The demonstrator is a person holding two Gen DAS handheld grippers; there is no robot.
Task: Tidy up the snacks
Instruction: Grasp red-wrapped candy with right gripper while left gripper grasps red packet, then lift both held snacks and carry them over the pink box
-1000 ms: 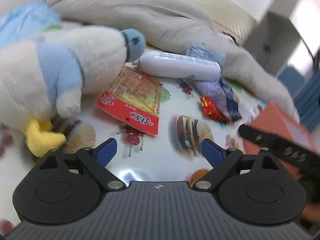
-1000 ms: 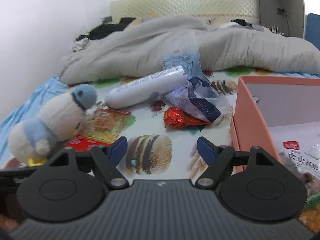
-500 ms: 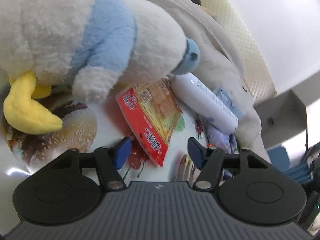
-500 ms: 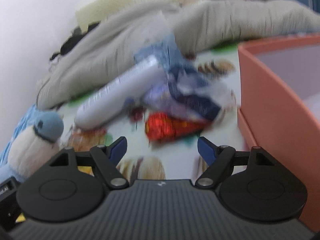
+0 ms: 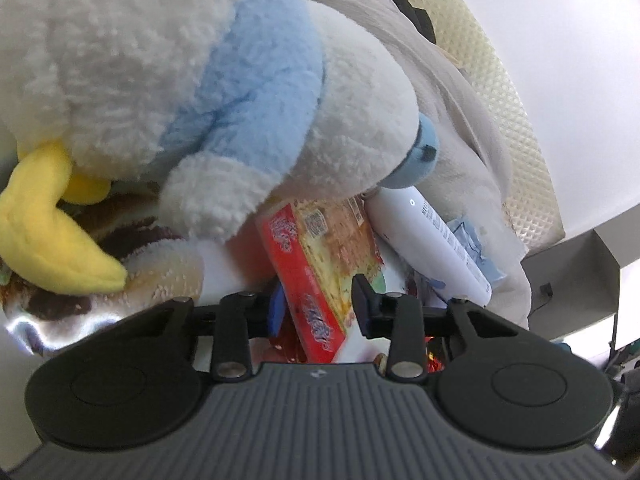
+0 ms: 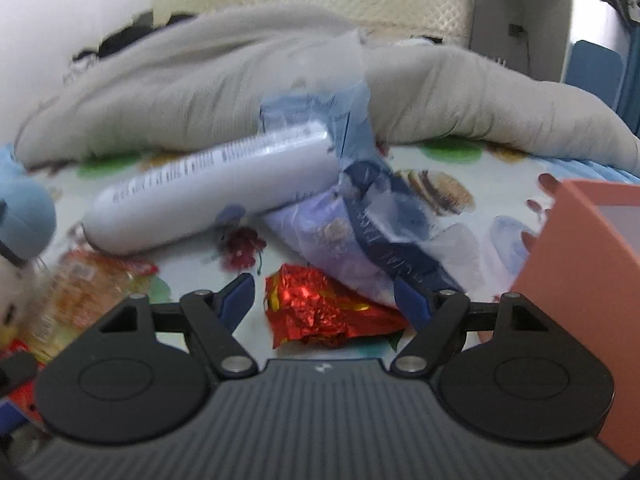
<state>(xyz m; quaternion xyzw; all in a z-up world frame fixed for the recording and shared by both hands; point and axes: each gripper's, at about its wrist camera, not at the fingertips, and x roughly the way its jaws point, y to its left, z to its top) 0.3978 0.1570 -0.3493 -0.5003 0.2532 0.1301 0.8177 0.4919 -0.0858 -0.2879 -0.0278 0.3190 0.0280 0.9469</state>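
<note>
L gripper [image 5: 318,306] had dropped close onto the red snack packet [image 5: 316,276] beside the plush toy [image 5: 192,92]; its fingers were just closing w/ the packet's near end between them, contact unclear. Pickup looked under way. R gripper [image 6: 324,298] had slid right to the foil snack [image 6: 320,308], fingers wide, holding nothing. Orange box [image 6: 580,280] cut off right; right view blurred.

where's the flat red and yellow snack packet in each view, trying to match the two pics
Left wrist: the red and yellow snack packet sits centre-low, between the left gripper's fingertips, under the plush toy.
Right wrist: same packet, blurred, far lower left.
Shared landmark: the white tube next to it.
</note>
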